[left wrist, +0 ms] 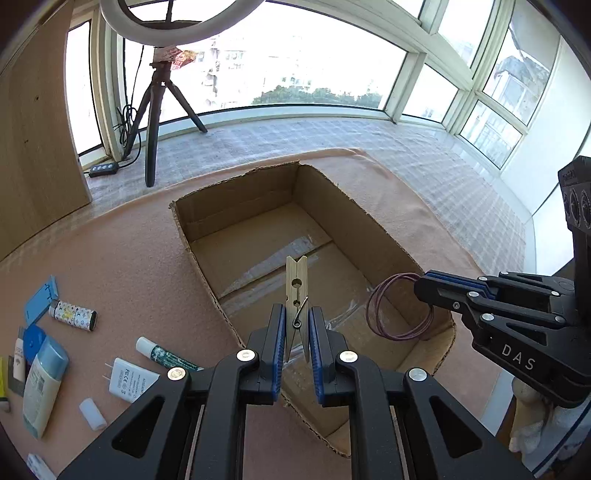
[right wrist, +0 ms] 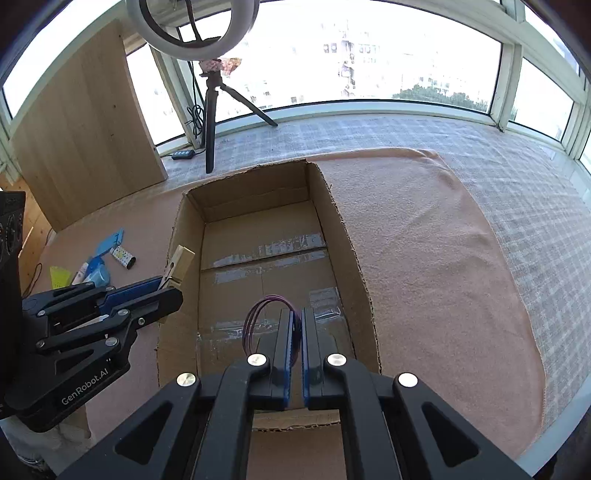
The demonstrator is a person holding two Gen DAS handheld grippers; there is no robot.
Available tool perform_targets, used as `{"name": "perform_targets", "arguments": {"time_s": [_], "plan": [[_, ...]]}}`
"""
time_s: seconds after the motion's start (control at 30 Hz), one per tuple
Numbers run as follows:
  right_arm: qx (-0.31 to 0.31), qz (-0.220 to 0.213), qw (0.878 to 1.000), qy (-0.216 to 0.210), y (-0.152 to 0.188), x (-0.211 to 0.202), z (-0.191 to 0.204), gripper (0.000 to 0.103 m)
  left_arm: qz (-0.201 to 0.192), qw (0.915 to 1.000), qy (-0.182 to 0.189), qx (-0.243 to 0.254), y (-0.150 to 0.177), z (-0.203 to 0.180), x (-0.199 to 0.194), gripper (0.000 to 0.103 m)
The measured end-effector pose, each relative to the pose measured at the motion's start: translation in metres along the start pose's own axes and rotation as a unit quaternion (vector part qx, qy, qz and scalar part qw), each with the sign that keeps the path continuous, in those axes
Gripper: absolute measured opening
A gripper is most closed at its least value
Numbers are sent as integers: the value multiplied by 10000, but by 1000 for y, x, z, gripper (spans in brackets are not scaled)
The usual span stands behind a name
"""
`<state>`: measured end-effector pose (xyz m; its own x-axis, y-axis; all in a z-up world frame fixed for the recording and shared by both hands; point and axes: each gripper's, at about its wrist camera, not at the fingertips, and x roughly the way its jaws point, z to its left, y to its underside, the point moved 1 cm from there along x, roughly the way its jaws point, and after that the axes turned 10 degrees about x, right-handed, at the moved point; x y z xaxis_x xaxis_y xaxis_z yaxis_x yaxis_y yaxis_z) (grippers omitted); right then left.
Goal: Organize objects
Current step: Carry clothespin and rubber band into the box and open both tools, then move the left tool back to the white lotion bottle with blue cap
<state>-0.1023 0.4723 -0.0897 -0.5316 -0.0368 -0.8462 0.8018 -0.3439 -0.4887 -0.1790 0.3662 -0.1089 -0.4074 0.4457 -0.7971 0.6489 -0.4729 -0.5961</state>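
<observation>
inspecting: a work surface by a window bay, seen from both wrist cameras.
surface: a pink cloth (right wrist: 424,236) covers the near part of the table; it lies over a pale checked cloth (right wrist: 517,177) that runs on to the window sill.
cardboard box (left wrist: 236,192): open-topped, set on the pink cloth, bare inside apart from strips of clear tape across the bottom seam; its top edges are roughly cut.
left gripper (left wrist: 297,325): fingers drawn narrow, clamped on the lower legs of a wooden clothespin (left wrist: 296,284), which stands upright out of the pads over the near part of the box.
right gripper (right wrist: 297,328): fingers pressed almost together, pinching a bundle of purple elastic loops (right wrist: 255,314); the loops hang free to one side of the pads, over the box's near end.
loose items: on the pink cloth left of the box lie a patterned lighter (left wrist: 74,314), a small blue case (left wrist: 40,300), a white charger plug (left wrist: 129,378), a green-and-white tube (left wrist: 162,356), a pale blue bottle (left wrist: 42,387) and a small white cylinder (left wrist: 92,413); all are outside the box.
room: large windows (left wrist: 295,55) wrap around the far side and the right, with buildings and treetops outside in bright daylight.
fixtures: a ring light (right wrist: 192,26) on a dark tripod (right wrist: 212,118) stands on the checked cloth behind the box, its cable and inline switch (left wrist: 103,169) beside it.
left edge: a light wooden panel (right wrist: 81,129) stands upright at the far left of the table.
</observation>
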Motion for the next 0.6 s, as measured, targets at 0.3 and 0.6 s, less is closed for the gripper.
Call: {"name": "perform_targets", "arguments": {"time_s": [0.3,0.6], "plan": [[-129,-121,9998,91,7,-3,-1,70,-87,9999,-78,-69,2,10,-13,70],[-18,-137,9997,182,11,-3,8,70,-169,9996,-198,-100,17,27,-40,70]]}}
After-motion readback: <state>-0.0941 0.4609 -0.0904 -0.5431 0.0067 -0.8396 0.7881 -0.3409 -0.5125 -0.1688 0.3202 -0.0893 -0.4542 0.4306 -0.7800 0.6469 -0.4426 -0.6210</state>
